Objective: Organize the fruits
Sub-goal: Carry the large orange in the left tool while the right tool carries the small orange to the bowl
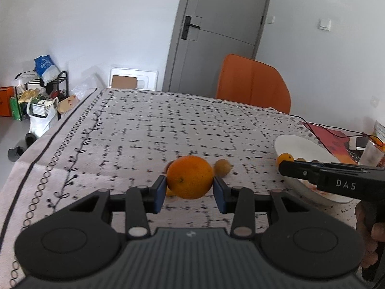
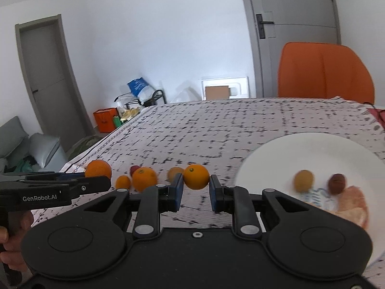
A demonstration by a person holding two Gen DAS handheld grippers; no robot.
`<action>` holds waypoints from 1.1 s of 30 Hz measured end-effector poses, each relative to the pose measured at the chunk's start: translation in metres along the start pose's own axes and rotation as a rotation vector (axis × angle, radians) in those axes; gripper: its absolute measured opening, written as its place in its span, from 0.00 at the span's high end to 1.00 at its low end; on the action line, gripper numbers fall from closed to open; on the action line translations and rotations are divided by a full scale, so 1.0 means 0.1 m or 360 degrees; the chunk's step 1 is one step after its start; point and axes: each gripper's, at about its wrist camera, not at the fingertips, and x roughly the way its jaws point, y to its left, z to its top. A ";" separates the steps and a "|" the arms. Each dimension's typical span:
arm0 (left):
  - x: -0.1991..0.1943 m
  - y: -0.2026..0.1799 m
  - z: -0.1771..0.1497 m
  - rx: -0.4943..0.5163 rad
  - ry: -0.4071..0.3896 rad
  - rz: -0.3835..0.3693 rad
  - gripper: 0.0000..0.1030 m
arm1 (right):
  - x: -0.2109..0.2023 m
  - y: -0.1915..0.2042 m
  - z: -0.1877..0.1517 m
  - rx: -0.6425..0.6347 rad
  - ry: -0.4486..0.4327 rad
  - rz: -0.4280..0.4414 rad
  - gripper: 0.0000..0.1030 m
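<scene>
My left gripper is shut on a large orange, held just above the patterned tablecloth. My right gripper is shut on a small orange to the left of the white plate. The plate holds a small yellow fruit, a dark red fruit and a pinkish piece. On the cloth lie a middle-sized orange, a tiny orange, a red fruit and a tan fruit. The tan fruit also shows in the left wrist view.
An orange chair stands at the table's far side. A red sheet with wires and a packet lie at the far right beyond the plate. The tablecloth's left edge drops to a cluttered floor.
</scene>
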 end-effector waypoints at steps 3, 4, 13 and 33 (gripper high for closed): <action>0.03 -0.11 0.02 0.0024 0.0001 -0.0025 0.61 | -0.05 -0.09 -0.01 0.0016 -0.0007 -0.0031 0.79; 0.04 -0.14 0.02 0.0033 0.0001 -0.0033 0.61 | -0.07 -0.12 -0.01 0.0021 -0.0011 -0.0041 0.79; 0.15 -0.44 0.08 0.0106 0.0003 -0.0102 0.61 | -0.26 -0.40 -0.06 0.0082 -0.0043 -0.0125 0.79; 0.41 -1.00 0.12 0.0251 0.0038 -0.0210 0.61 | -0.48 -0.97 -0.18 0.0230 -0.0084 -0.0287 0.76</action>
